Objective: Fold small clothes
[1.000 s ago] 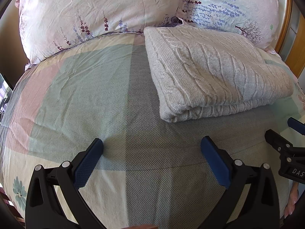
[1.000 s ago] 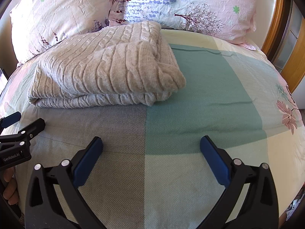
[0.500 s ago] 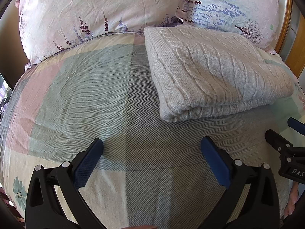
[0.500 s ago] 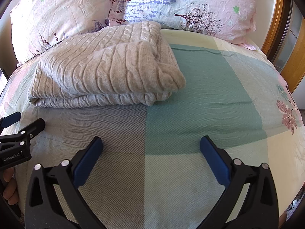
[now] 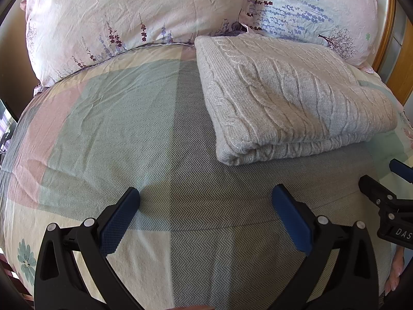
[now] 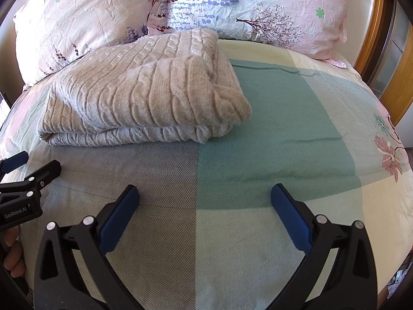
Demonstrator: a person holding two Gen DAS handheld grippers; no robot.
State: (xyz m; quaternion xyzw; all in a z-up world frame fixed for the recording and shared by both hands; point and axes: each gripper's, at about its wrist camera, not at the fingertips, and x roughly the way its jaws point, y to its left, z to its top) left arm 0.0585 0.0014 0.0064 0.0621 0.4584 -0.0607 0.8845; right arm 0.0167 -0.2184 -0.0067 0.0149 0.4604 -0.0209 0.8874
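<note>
Both grippers are hanging spread wide and holding nothing: the left gripper (image 5: pixel 206 206) and the right gripper (image 6: pixel 205 205) are hovering low over the bed, near the front edge of the grey cable-knit sweater (image 5: pixel 289 95) but not touching it. Compared with a second ago, nothing is moving; the sweater is lying exactly as before, folded into a thick rectangle on the checked pastel bedspread (image 5: pixel 116 118), its far edge just beside the two floral pillows (image 6: pixel 253 7). I am judging that this stillness means the folding is finished, or a pause before one more fold. The top layer is sitting slightly uneven at the right corner.
</note>
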